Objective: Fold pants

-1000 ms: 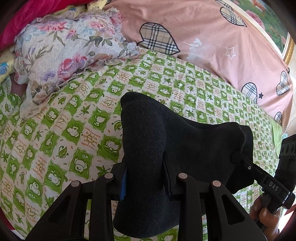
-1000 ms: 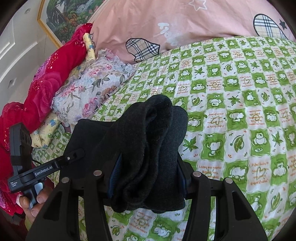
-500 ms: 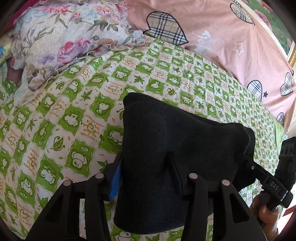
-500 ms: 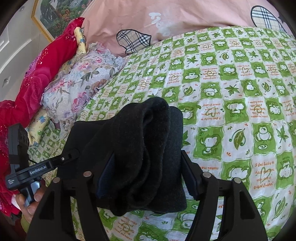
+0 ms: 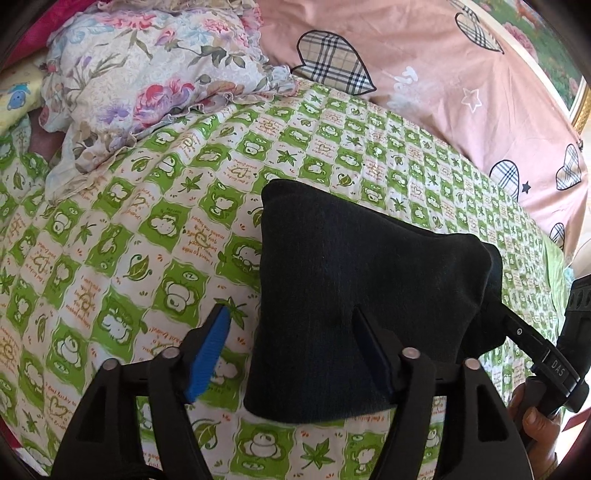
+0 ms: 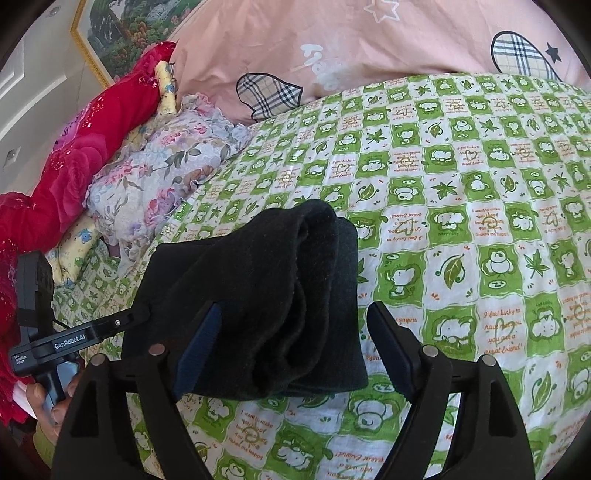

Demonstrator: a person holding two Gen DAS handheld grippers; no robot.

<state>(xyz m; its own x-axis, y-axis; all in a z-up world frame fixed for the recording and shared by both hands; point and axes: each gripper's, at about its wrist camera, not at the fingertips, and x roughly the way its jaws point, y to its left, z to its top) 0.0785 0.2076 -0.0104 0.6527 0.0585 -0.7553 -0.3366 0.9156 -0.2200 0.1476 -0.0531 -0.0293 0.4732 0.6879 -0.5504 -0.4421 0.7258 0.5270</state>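
The black pants (image 5: 354, 280) lie folded into a thick bundle on the green-and-white patterned bed sheet (image 5: 140, 229). My left gripper (image 5: 291, 332) is open, its jaws spread wide at the bundle's near left end. The right-hand finger rests against the cloth and the blue-padded one stands clear on the sheet. In the right wrist view the folded pants (image 6: 266, 295) show stacked layers. My right gripper (image 6: 295, 328) is open with its jaws on either side of the bundle's near right end. Each gripper shows in the other's view.
A floral pillow (image 5: 140, 74) lies at the head of the bed. A pink duvet with plaid hearts (image 5: 443, 74) is bunched along the far side. A red blanket (image 6: 74, 158) and a framed picture (image 6: 122, 33) are by the wall.
Both grippers have opened and let go of the pants. The bundle has come down to rest on the sheet.
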